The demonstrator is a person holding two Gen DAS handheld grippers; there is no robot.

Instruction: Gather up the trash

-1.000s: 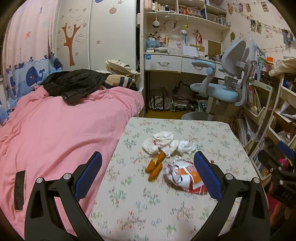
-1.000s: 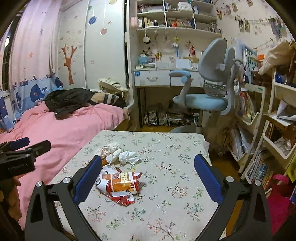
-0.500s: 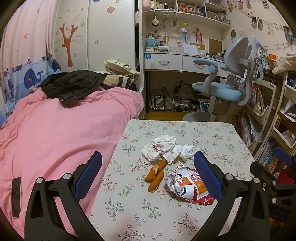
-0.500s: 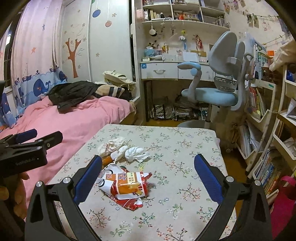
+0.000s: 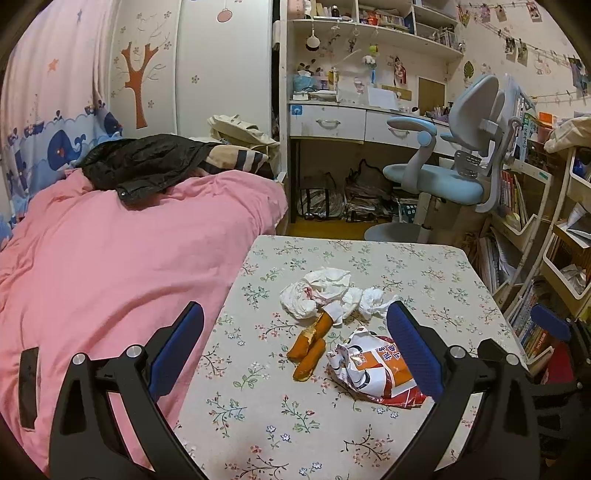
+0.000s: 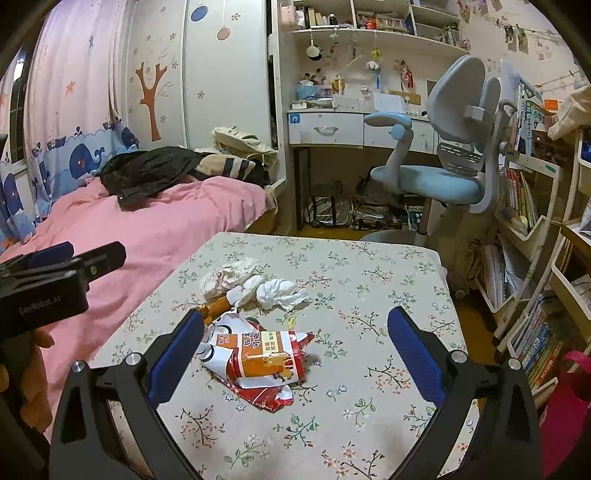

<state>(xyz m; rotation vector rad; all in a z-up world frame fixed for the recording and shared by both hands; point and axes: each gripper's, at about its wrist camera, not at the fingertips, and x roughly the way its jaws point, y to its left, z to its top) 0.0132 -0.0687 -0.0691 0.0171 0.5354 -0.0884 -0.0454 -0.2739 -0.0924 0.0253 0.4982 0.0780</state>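
Over on the far left a pink duvet-covered bed (image 5: 122, 251) runs out of view at its near end, and a small dark rectangular patch on the cover close to the left gripper is too indistinct to identify. A crumpled black jacket (image 5: 144, 166) lies at the far end of the bed, half covering a striped cushion. What sits on the white wall shelves (image 5: 369, 33) above the white desk with drawers (image 5: 343, 123) is too small to tell, and the bags packed under the desk are in shadow.

In the middle stands a low table with a cream floral cloth (image 5: 424, 266), pushed against the bed's right side. The trash sits toward its middle: crumpled white tissues (image 5: 321, 288) farthest away, two short orange sausage-like pieces (image 5: 308, 341) just nearer, one partly wrapped in tissue, and a crushed orange, red and white snack packet (image 6: 258, 354) nearest.

The left gripper (image 5: 293, 347) hangs over the near left part of the table with its blue-padded fingers spread wide, holding nothing; the orange pieces lie between them, and its right finger cuts across the edge of the packet. The right gripper (image 6: 293, 345) is likewise spread wide and bare, with the packet between its fingers, close to the left one, which hides the orange pieces in part.

Beyond the table's far right corner stands a pale blue and grey swivel chair (image 5: 454, 173). White open racks crammed with books (image 6: 535, 258) line the right edge, cut off by the frame.
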